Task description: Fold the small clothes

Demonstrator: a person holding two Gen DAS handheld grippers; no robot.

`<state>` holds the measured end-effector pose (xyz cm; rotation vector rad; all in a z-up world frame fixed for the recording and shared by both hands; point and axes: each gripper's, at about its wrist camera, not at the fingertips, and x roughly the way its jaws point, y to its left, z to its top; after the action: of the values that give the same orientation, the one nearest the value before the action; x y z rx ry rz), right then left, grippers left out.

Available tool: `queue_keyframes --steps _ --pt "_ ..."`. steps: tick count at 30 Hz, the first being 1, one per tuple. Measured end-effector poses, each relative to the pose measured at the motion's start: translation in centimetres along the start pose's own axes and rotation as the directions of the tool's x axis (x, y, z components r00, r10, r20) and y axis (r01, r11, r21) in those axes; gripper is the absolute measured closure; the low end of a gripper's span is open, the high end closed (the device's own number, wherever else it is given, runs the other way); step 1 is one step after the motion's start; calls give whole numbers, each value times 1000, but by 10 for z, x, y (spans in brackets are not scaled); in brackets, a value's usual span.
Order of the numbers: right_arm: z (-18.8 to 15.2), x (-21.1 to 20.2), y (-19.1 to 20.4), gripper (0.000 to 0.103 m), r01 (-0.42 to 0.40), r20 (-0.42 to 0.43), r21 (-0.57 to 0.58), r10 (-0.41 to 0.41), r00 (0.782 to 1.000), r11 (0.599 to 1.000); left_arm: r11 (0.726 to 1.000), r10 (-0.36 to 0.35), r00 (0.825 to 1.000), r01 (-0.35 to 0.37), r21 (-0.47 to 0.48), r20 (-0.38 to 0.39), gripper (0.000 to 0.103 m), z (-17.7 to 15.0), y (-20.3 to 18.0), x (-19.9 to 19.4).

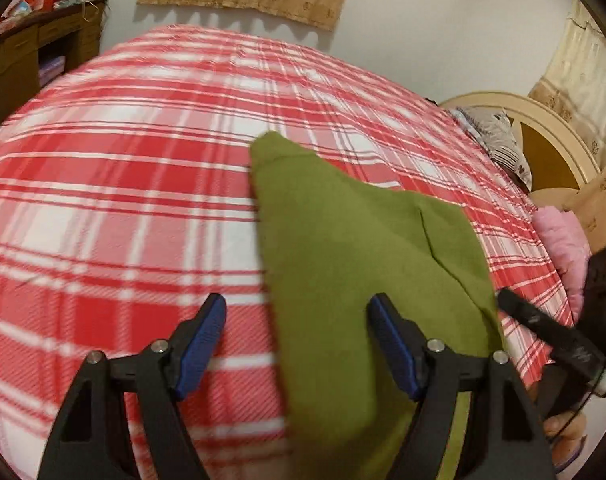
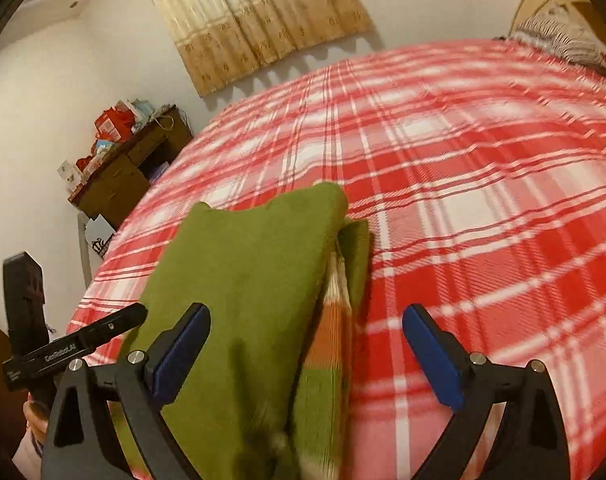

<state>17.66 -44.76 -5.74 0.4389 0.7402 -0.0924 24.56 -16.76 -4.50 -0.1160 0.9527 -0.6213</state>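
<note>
A small olive-green garment (image 1: pixel 343 264) lies partly folded on the red-and-white plaid bedspread (image 1: pixel 123 200). In the right wrist view the garment (image 2: pixel 243 280) shows a striped orange-and-white lining (image 2: pixel 331 320) along its right edge. My left gripper (image 1: pixel 299 344) is open above the garment's near left edge, its right finger over the cloth. My right gripper (image 2: pixel 307 356) is open, straddling the garment's near end. Each gripper shows at the edge of the other's view, the right one (image 1: pixel 543 328) and the left one (image 2: pixel 63 344).
A pink folded garment (image 1: pixel 563 248) lies at the bed's right edge near the headboard (image 1: pixel 543 128) and a pillow (image 1: pixel 499 140). A brown desk (image 2: pixel 123 176) with boxes stands beyond the bed's far corner. Curtains (image 2: pixel 255 20) hang on the wall.
</note>
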Motion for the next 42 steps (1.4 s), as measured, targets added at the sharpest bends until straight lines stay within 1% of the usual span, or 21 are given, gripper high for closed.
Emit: queue_keyframes --steps 2,3,4,5,9,11,12,13,21,22,24,25,26,28,30,32,34,36,38,41,42 --pt "-1 22 -2 6 29 -39 -12 -29 999 1000 1000 6 1000 -6 9 -14 23 -3 -5 14" --pt "-6 35 -5 6 24 -64 -14 -25 998 1000 1000 8 1000 -8 14 -17 22 -5 -6 19" --pt "-9 38 -7 6 13 -60 -11 -13 998 1000 1000 2 1000 -2 12 -8 18 -8 -4 22" --pt "-9 34 -11 6 -12 -40 -5 12 999 1000 1000 -7 1000 7 11 16 18 -10 -3 21" --pt "-9 36 -15 7 -40 -45 4 40 998 999 999 -14 1000 14 30 19 18 -9 -4 18" --pt "-10 36 -13 19 -40 -44 -11 39 998 999 999 -23 1000 22 28 20 18 -8 -2 18" --pt "-10 37 -11 30 -58 -44 -25 57 997 998 999 -24 999 23 28 21 18 -9 -2 18" --pt "-12 37 -9 34 -72 -46 -33 70 996 997 999 -24 999 23 30 22 18 -8 -3 18" --pt "-9 46 -12 30 -122 -75 -13 121 990 992 998 -41 999 40 42 18 18 -5 -5 23" --pt "-8 46 -11 30 -121 -78 -20 119 990 992 998 -43 999 42 50 19 21 -5 -6 23" --pt "-8 47 -8 34 -108 -78 -37 104 991 993 996 -59 998 57 67 20 31 -5 -9 24" --pt "-8 46 -6 42 -104 -75 -43 101 992 994 995 -60 998 58 76 23 35 -6 -11 23" --pt "-8 46 -5 46 -108 -71 -53 104 992 993 995 -57 998 55 89 29 42 -6 -14 22" --pt "-10 42 3 57 -94 -57 -82 89 994 992 993 -46 998 40 114 45 49 -7 -19 20" --pt "-11 39 10 64 -71 -48 -98 67 997 993 991 -13 998 5 133 55 53 -7 -24 17" --pt "-13 34 17 67 -47 -43 -95 43 998 994 992 9 999 -15 129 54 62 -8 -25 10" --pt "-15 25 23 69 -43 -31 -82 41 999 996 993 7 999 -13 120 44 66 -8 -24 0" --pt "-18 7 29 69 -91 -6 -40 91 996 995 992 12 999 -16 123 35 67 -12 -24 -16" --pt "-23 -12 39 69 -148 12 -4 148 989 989 988 35 999 -40 148 38 68 -18 -27 -35" --pt "-37 -37 63 69 -197 9 1 197 980 980 979 92 995 -97 181 33 68 -34 -29 -71" --pt "-46 -47 71 69 -233 -1 18 233 972 972 976 107 994 -109 187 25 68 -38 -28 -80"
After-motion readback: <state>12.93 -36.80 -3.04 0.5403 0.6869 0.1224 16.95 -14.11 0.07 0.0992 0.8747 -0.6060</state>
